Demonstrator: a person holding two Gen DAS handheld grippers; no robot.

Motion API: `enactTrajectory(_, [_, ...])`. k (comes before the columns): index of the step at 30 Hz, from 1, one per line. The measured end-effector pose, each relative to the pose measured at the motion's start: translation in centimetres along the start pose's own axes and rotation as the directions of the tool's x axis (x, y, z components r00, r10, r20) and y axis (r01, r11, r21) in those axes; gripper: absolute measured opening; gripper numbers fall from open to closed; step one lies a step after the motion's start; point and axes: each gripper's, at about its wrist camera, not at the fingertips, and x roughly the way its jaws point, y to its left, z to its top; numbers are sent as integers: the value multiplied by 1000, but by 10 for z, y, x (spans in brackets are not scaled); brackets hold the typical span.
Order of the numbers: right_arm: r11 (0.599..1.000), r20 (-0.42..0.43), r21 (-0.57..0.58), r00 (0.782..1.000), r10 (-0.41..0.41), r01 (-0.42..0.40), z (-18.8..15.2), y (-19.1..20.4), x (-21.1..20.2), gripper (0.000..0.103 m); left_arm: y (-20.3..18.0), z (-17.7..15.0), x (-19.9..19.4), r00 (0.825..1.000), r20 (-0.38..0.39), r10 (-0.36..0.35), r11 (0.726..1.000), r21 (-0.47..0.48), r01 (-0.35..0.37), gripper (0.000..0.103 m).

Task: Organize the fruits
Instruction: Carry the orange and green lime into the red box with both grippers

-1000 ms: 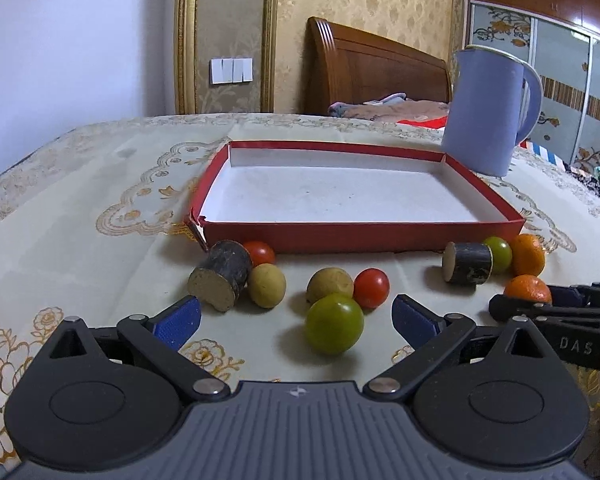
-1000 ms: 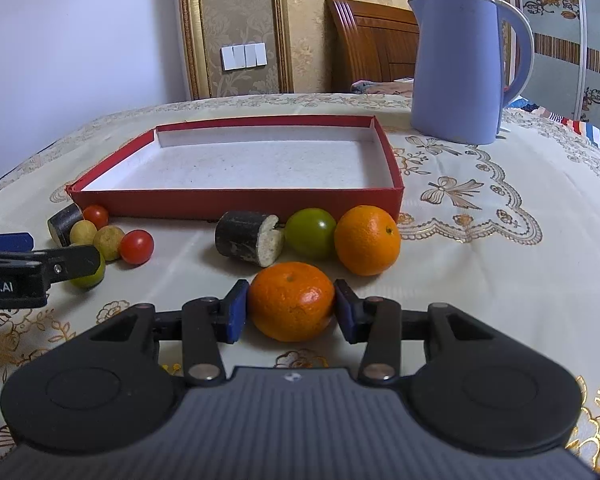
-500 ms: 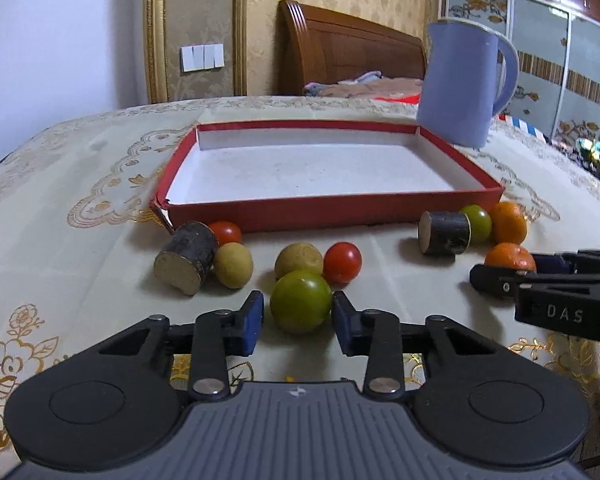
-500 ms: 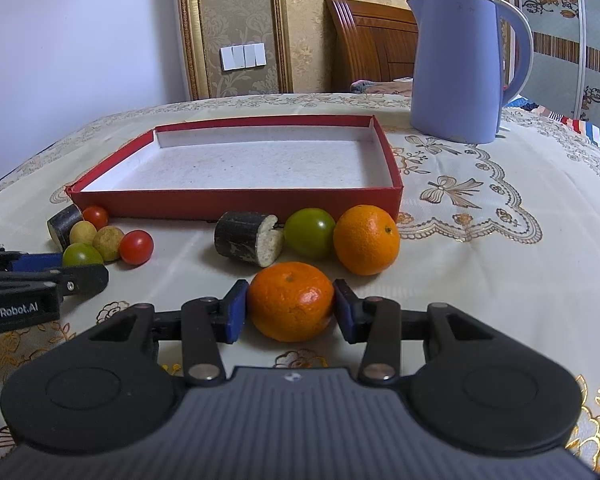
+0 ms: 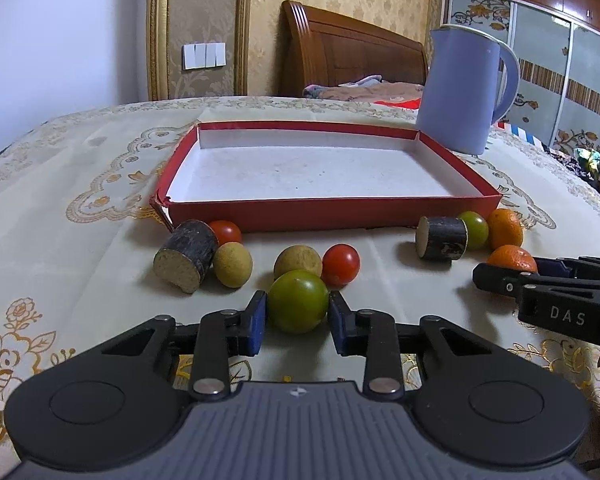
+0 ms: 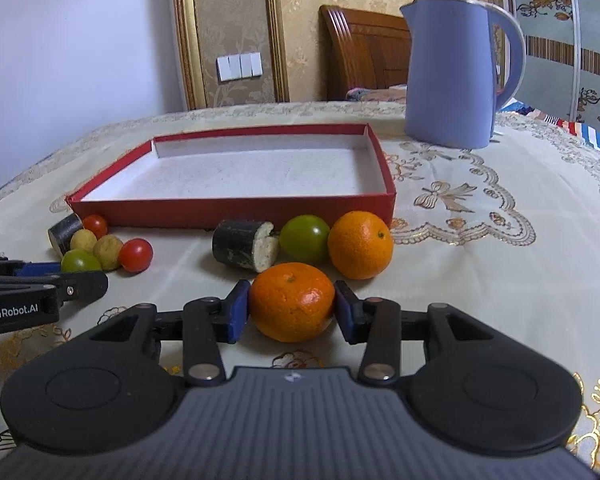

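In front of the empty red tray's (image 5: 332, 216) near wall, the left gripper (image 5: 298, 316) is closing on a green tomato (image 5: 298, 300); the right gripper (image 6: 292, 308) clamps a tangerine (image 6: 292, 300). Bare tablecloth (image 6: 480, 280) lies right of the tray.

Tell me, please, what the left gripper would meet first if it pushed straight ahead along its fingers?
The left gripper, jaws closing on the green fruit, would probably drive it into the tan fruit just beyond; depth is uncertain.
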Motion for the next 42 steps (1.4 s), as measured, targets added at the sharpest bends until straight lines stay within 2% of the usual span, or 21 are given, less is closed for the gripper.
enactTrajectory(11, [1000,34,-20,999,-4,4,5,3,-9,42,3,14,-7,1000,4,-25,1000,-7,25,32])
enactTrajectory(18, [998,103,-54,994,-25,31,34,5,-15,42,-5,39,-7,999,42,-12,999,35,11,32])
enactTrajectory(24, [995,153,-69,987,-55,66,62,8,4,42,-9,59,10,998,56,5,999,41,-7,32])
enactTrajectory(35, [993,65,-47,992,-108,111,90,1,73,42,-7,96,54,996,59,59,998,21,-61,32])
enactTrajectory(42, [992,14,-41,992,-122,123,97,-1,102,42,1,103,92,997,7,83,997,-7,-83,32])
